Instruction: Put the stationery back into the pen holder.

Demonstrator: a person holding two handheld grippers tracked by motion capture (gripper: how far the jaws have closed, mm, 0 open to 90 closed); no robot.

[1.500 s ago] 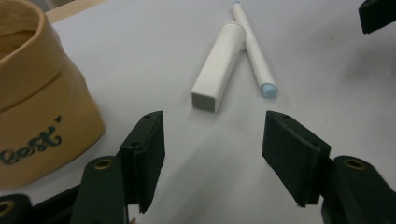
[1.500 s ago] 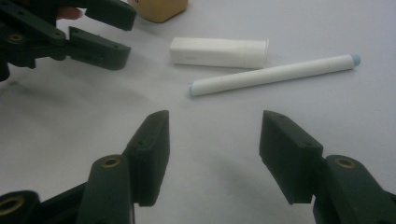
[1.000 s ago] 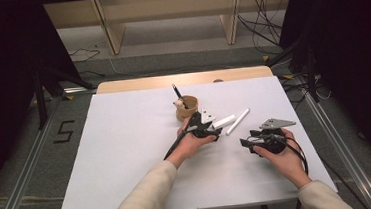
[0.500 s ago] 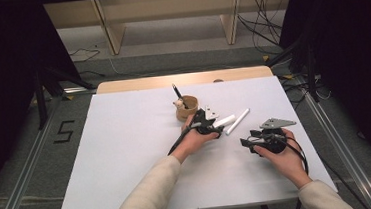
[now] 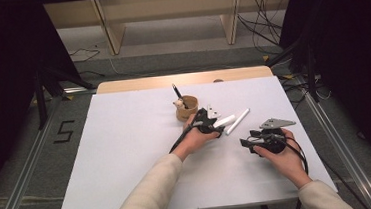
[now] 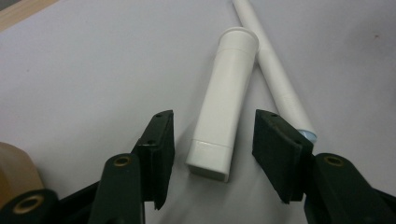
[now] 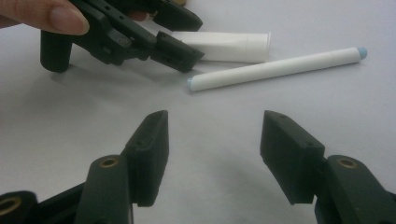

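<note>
Two grippers are at work over the white table [image 5: 127, 154]. Nearest the person, the right gripper [image 5: 246, 142] rests with its jaws spread and nothing between them. Just beyond it lies a thin white stick [image 7: 275, 69]. The left gripper [image 6: 212, 140] straddles the near end of a white cap [image 6: 224, 112], its jaws just now closing, though the pads seem not yet to touch it. Farther back stands a brown cup [image 5: 187, 108].
</note>
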